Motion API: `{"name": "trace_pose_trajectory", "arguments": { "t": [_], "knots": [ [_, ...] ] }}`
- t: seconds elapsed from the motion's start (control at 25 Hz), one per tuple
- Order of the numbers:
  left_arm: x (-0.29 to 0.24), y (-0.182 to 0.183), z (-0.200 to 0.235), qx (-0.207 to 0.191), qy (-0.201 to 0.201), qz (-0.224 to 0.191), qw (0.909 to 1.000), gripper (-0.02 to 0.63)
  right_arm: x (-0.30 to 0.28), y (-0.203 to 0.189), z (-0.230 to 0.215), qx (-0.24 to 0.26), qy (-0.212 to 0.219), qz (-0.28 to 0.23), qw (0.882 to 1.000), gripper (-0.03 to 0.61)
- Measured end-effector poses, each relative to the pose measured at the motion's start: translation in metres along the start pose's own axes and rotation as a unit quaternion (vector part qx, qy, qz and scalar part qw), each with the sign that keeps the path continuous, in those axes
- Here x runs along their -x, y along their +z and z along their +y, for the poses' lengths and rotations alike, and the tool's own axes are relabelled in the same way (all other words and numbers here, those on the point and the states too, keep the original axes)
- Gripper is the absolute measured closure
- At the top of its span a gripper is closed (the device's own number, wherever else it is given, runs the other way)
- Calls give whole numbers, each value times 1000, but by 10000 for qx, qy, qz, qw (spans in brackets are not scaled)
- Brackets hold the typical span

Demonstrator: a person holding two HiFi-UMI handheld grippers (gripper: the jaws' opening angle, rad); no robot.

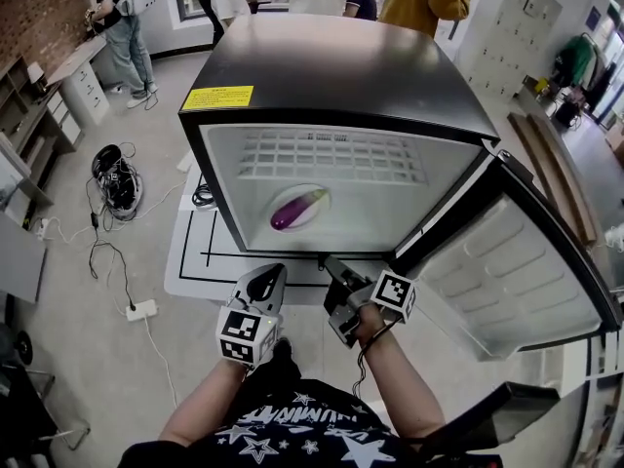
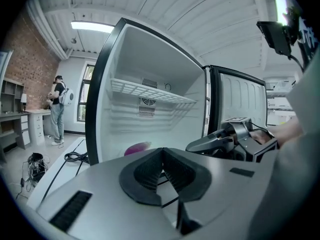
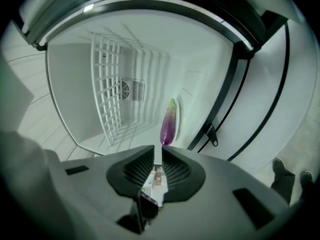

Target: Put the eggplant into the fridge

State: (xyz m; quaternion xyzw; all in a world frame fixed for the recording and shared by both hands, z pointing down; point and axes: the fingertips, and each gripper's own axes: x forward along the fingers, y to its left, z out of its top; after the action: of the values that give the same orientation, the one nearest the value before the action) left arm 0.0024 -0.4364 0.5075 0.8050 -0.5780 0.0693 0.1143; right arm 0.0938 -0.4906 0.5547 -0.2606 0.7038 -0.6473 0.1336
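A purple eggplant [image 1: 297, 209] [image 3: 168, 124] lies on a white plate [image 1: 319, 220] on the floor of the open black fridge [image 1: 341, 66]; it also shows as a purple patch [image 2: 136, 148] in the left gripper view. Both grippers hover just outside the fridge's front edge, apart from the eggplant. My left gripper [image 1: 268, 279] [image 2: 162, 156] has its pads meeting, with nothing in it. My right gripper [image 1: 336, 273] [image 3: 157, 156] points at the eggplant with only a narrow slit between its pads and nothing held.
The fridge door [image 1: 517, 271] swings wide to the right. A wire shelf [image 1: 331, 154] spans the compartment above the plate. Cables [image 1: 117, 178] and a power strip [image 1: 141, 310] lie on the floor at left. Several people stand behind the fridge.
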Motion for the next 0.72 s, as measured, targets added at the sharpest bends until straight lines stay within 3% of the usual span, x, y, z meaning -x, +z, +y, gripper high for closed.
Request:
{"name": "trace_pose_trajectory", "arguments": {
  "t": [0.36,0.72],
  "knots": [
    [37,-9,-45,-92,70,0,9999,604,64,-22,2,73,138,-128,9998,572],
    [85,-12,-87,-96,295,-44,9995,604,122,-53,14,119,352,28,9993,572]
  ]
}}
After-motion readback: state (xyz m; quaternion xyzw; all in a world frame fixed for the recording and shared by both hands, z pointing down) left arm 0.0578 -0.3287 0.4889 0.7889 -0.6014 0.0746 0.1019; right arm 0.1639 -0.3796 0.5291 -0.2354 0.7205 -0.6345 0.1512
